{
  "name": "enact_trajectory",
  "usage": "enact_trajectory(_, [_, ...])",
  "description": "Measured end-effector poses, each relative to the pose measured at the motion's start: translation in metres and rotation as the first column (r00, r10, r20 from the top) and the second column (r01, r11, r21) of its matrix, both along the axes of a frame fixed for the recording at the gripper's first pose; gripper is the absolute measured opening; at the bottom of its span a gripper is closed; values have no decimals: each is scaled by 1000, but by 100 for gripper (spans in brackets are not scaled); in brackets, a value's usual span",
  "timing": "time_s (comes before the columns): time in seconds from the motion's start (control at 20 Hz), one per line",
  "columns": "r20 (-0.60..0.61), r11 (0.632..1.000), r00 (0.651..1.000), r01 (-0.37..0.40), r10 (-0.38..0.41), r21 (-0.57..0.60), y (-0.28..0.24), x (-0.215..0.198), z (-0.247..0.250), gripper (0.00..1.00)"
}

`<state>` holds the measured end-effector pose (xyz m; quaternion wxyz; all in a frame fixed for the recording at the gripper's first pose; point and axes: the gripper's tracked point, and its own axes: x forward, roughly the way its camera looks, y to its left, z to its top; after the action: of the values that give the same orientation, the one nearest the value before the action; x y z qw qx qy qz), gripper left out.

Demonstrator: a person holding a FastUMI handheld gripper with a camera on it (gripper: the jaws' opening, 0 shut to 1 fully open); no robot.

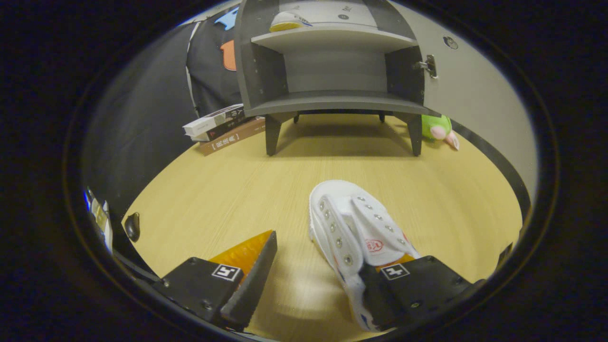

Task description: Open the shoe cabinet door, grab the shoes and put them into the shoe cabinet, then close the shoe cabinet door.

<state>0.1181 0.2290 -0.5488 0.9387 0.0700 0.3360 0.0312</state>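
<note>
A white canvas shoe (354, 223) lies on the wooden table (228, 190), toe pointing toward the cabinet. My gripper (317, 266) is open wide at the shoe's heel end. Its right finger (411, 285) sits at the shoe's opening, with the shoe's near side wall just inside that finger. The left finger (254, 266) stands well apart from the shoe over bare table. Beyond the shoe stands the grey shoe cabinet (332, 102) on short legs, its door (475, 90) swung open to the right. A second white shoe (287, 21) with a yellow sole rests on the upper shelf; the lower shelf is bare.
Several books (223, 127) are stacked left of the cabinet. A green and pink plush toy (439, 129) lies by the cabinet's right leg, under the open door. A small dark object (132, 226) sits at the table's left edge.
</note>
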Motion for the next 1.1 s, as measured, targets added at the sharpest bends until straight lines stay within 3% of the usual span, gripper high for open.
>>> enact_trajectory(0.05, [0,1000,1000,4,-4,-7,-6,1,-2,85])
enact_trajectory(0.2, [-7,1000,1000,13,-13,-10,-14,0,-2,24])
enact_trajectory(0.3, [-3,998,1000,-8,8,-60,-14,3,-2,14])
enact_trajectory(0.7, [96,997,995,7,1,-83,-27,13,56,12])
enact_trajectory(1.1, [293,995,956,57,-30,-87,-55,51,204,13])
